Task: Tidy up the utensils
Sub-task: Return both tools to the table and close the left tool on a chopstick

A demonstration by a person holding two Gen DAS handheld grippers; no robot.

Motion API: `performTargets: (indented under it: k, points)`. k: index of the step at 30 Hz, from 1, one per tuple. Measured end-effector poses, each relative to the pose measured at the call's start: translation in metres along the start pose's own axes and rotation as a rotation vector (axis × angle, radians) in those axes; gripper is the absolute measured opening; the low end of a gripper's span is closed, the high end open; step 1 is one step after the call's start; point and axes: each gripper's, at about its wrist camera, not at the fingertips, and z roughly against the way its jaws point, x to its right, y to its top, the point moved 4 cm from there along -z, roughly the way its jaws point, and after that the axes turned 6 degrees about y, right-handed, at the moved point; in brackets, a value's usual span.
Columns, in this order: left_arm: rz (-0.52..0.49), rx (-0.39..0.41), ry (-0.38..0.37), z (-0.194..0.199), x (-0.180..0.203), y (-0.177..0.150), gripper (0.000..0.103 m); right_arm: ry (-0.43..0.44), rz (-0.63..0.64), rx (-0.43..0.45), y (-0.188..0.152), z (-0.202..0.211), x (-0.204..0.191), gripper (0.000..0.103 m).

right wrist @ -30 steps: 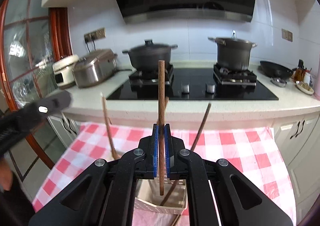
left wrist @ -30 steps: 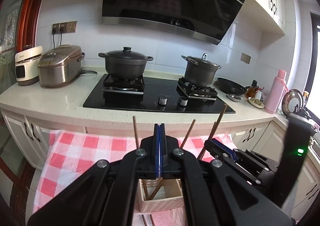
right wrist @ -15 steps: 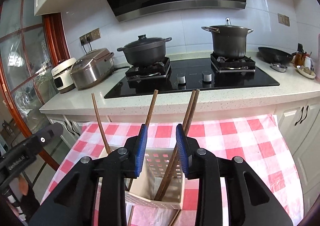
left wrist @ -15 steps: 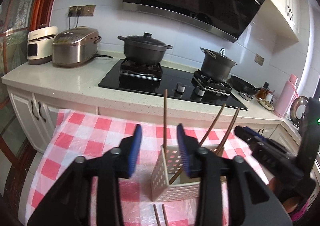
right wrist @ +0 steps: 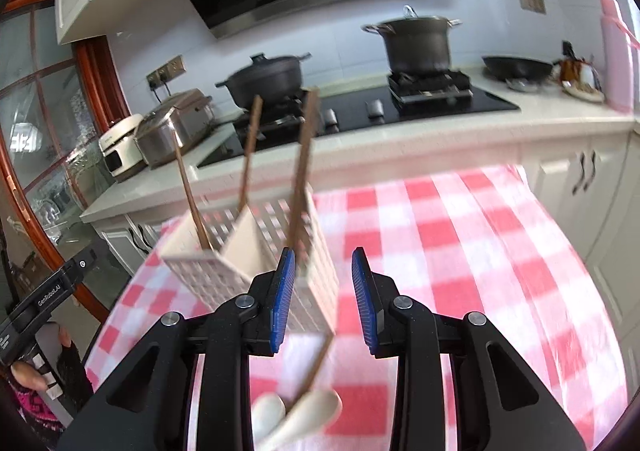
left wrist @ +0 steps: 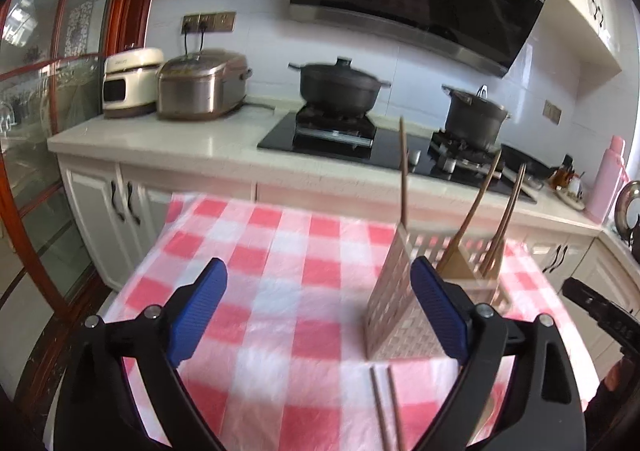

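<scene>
a: how are the left tongs (left wrist: 318,309) standing?
b: gaping wide, nothing between the blue pads; the jaws have just been opening. the white utensil holder (left wrist: 394,307) is sitting at three o'clock, just behind the right pad, on the checked counter (left wrist: 280,251).
a: and the right tongs (right wrist: 323,299)?
b: parted too, gripping nothing. the holder (right wrist: 316,279) is standing at eleven o'clock with chopsticks (right wrist: 302,167) leaning inside. two loose chopsticks (left wrist: 386,407) are lying before it, and white spoons (right wrist: 296,417) are resting at six o'clock.
</scene>
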Motion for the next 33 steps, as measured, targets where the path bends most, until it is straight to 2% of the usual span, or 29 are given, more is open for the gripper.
performTargets:
  k: [10, 17, 22, 27, 31, 33]
  points:
    - [-0.060, -0.128, 0.027, -0.017, 0.003, -0.076, 0.090, -0.044, -0.038, -0.046, -0.068, 0.009, 0.018, 0.030]
    - [-0.106, -0.199, 0.023, -0.027, 0.015, -0.109, 0.089, -0.045, -0.072, -0.086, -0.100, 0.005, 0.021, 0.030]
    - [-0.129, -0.251, 0.009, -0.035, 0.026, -0.125, 0.089, -0.046, -0.070, -0.107, -0.110, 0.000, 0.017, 0.030]
    - [-0.167, -0.296, -0.002, -0.044, 0.038, -0.137, 0.076, -0.036, -0.090, -0.130, -0.116, -0.006, 0.019, 0.030]
    - [-0.192, -0.322, -0.008, -0.050, 0.046, -0.144, 0.071, -0.035, -0.096, -0.138, -0.118, -0.009, 0.022, 0.030]
    - [-0.202, -0.338, -0.016, -0.053, 0.050, -0.147, 0.064, -0.035, -0.098, -0.144, -0.118, -0.011, 0.023, 0.030]
